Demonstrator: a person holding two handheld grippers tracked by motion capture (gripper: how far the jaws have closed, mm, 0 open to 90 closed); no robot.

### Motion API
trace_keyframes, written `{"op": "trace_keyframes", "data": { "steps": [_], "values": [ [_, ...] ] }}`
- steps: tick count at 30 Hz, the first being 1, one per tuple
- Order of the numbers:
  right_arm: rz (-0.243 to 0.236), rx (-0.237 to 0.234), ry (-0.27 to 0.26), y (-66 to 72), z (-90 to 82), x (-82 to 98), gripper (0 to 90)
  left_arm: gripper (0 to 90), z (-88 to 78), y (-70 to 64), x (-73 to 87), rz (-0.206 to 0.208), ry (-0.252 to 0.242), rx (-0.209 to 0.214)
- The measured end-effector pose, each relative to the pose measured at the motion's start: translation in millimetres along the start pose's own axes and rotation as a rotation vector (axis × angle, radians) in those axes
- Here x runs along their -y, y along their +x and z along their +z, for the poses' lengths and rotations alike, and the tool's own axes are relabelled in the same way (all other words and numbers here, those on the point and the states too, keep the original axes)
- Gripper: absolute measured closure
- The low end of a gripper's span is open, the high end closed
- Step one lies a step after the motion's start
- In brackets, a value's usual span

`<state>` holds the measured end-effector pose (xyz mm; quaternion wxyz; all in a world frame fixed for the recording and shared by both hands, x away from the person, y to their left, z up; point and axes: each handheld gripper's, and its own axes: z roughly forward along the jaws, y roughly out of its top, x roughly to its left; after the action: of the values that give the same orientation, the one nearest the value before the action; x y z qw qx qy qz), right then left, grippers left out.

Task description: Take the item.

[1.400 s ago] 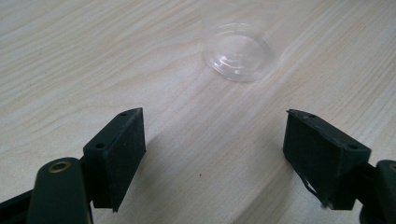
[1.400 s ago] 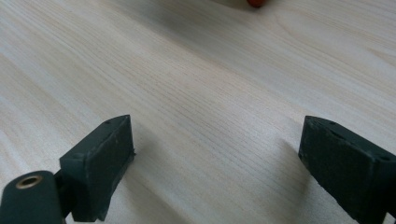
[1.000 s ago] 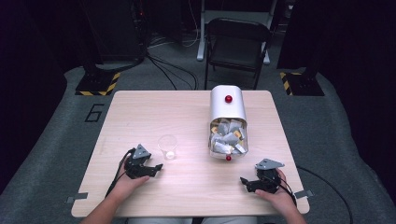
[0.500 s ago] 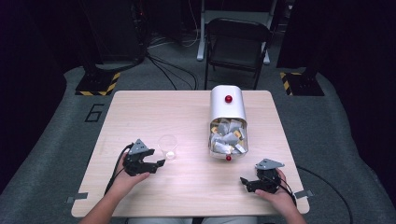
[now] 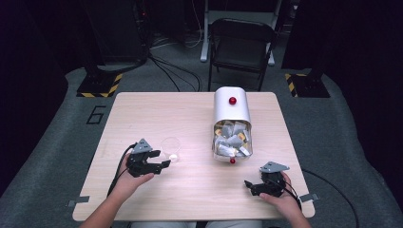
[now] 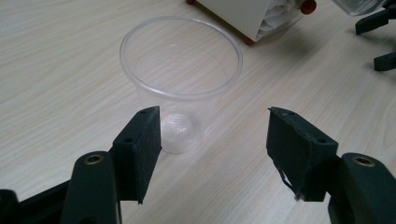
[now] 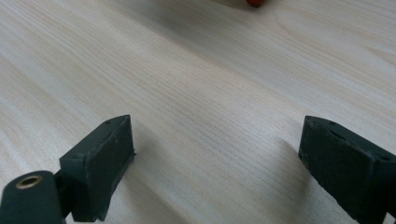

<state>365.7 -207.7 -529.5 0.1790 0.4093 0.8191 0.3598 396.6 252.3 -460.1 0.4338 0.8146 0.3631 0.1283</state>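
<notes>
My left hand-held gripper [image 5: 161,165] lifted, edged toward clear plastic cup [image 5: 170,148] since earlier frame; jaws have just been closing, nothing clamped, pads spread wide. Cup upright on pale wooden worktop [image 5: 190,118], just beyond fingertips, not between them. Right hand-held gripper [image 5: 249,186] unmoved, released, low over worktop. Floor marking "6" [image 5: 96,115] beside worktop. White cylindrical canister [image 5: 231,107] lying on side, packets visible.

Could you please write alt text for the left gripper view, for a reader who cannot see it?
The left tongs, seen from just behind their two black jaws, stand open in front of an upright clear plastic cup on a pale wooden table, with the jaws short of the cup and not touching it. At the top edge lies a white box with red knobs.
</notes>
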Motion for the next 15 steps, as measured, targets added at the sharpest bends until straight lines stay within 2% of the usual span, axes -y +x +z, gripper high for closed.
{"op": "trace_keyframes", "data": {
  "steps": [15],
  "values": [
    [0.0,0.0,0.0,0.0,0.0,0.0,9.8,40.3,-7.9,-10.9,-28.1,0.029,-0.037,0.026]
  ]
}}
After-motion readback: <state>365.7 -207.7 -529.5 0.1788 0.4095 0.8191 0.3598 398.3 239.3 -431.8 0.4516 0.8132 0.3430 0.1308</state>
